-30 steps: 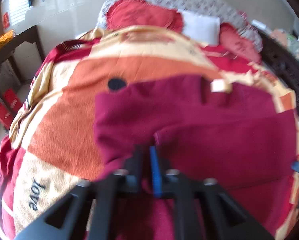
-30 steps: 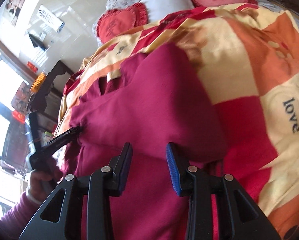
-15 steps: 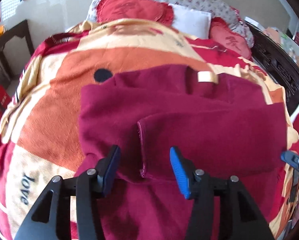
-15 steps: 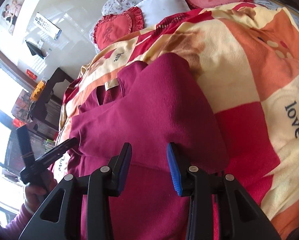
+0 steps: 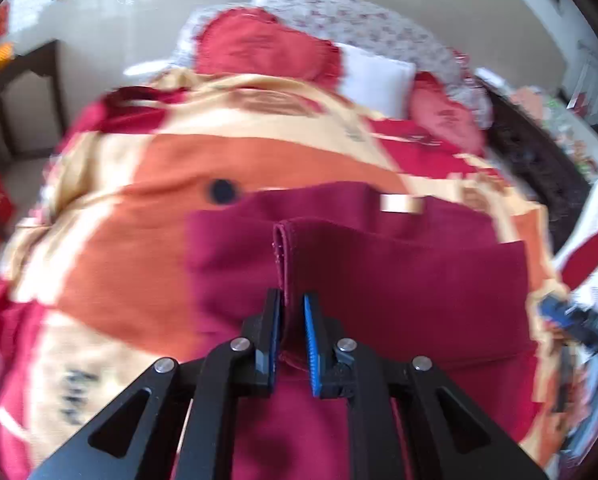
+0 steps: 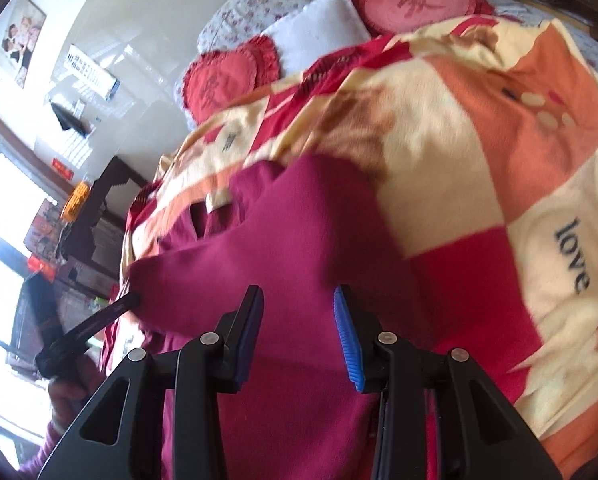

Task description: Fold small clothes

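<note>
Left wrist view: left gripper (image 5: 291, 316), open half a second ago, now pinches the maroon sweater's (image 5: 399, 280) sleeve cuff (image 5: 283, 248), fold can start; right gripper (image 6: 299, 312) opening, holds nothing.

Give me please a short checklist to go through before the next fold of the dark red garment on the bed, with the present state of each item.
1. Left gripper has the sleeve cuff between its pads: ok, the jaws are nearly shut with the hem standing up between them.
2. Right gripper holds cloth: not ok, its jaws are opening above the dark red garment and the pads press on nothing.
3. Garment lies fully on the blanket: ok.
4. Folded sleeve lies smooth: cannot tell, the picture is blurred.
5. Neck label faces up, so the fold direction is readable: ok.
</note>
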Motion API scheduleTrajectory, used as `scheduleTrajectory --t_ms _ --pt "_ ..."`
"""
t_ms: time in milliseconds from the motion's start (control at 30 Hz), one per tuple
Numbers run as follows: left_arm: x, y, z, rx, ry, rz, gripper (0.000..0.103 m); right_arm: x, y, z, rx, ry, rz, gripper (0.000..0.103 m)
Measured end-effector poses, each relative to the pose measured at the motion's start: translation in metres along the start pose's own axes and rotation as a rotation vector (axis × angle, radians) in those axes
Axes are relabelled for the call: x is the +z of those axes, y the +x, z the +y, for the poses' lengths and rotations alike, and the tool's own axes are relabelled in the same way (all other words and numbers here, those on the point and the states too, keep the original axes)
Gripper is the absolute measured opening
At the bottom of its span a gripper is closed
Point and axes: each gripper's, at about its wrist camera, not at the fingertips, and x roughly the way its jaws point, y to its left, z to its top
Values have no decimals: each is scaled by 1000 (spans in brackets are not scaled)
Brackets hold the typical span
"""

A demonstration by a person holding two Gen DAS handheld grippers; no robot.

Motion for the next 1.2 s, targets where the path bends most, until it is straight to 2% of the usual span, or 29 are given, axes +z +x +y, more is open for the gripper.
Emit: scheduleTrajectory --t_ms 67,133,233,400,433,467,500,600,667,700,733,833,900,967,1000,1033,1133,1200 --pt "-7 15 17 27 -39 63 12 10 -1 -4 -14 4 -29 28" --pt "-13 24 23 18 -64 103 12 21 5 -9 -43 29 -44 32" --pt "-17 22 13 50 -19 79 12 37 21 -14 -30 56 -25 32" --pt "-14 23 7 62 -2 78 12 57 66 -16 -66 1 51 37" --pt "-13 25 8 63 -5 82 12 58 72 -18 -53 8 60 34" --pt "-12 26 8 64 -8 84 12 59 77 -19 -27 22 70 27" --pt "-11 25 8 61 -11 84 12 60 77 -20 6 32 63 1" --pt "-8 24 4 12 -13 76 13 59 48 -6 -44 -41 -61 0" --pt "-7 29 -5 27 11 74 13 48 17 11 -186 -161 -204 0" --pt "-8 35 -10 42 30 80 13 43 10 12 -235 -188 -242 0" --pt "-9 43 -14 54 41 92 13 40 11 9 -248 -186 -242 0" --pt "-13 55 -14 65 17 113 12 41 39 -21 -250 -98 -110 0" --pt "-13 50 -12 56 9 102 12 44 42 -36 -214 -30 -65 1" --pt "-13 46 -10 59 14 96 12 45 22 -45 -153 37 -116 11" --pt "-13 45 -10 66 18 93 12 44 14 -45 -151 48 -142 17" --pt "-13 44 -9 66 18 90 12 42 3 -44 -162 54 -163 18" --pt "-13 46 -6 65 1 94 12 27 -6 -27 -124 -18 -127 18" --pt "-13 48 -7 72 -5 95 11 12 7 -8 -146 -122 -49 18"
